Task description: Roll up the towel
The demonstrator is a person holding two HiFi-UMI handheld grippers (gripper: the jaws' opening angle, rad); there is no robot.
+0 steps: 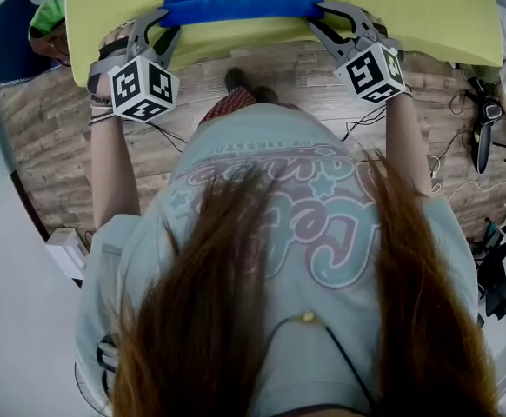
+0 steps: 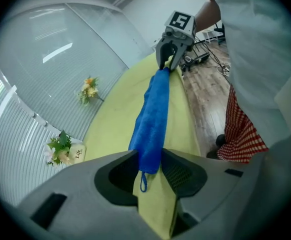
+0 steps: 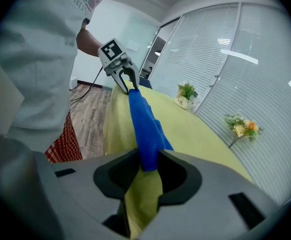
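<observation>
On table (image 1: 409, 16), blue towel (image 1: 240, 3), ends pinched by left tool (image 1: 168, 17) and right tool (image 1: 321, 14), flowers (image 2: 59, 144) in pot (image 2: 76, 153)

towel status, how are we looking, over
Blue towel in a long roll along near edge of yellow table. Ends clamped in jaws of left gripper and right gripper. Far side: flowers, well apart.

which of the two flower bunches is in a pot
The green-leaved bunch with pale blooms: it stands in a white pot lettered "Life". The other bunch has yellow-orange flowers and no pot in view.
</observation>
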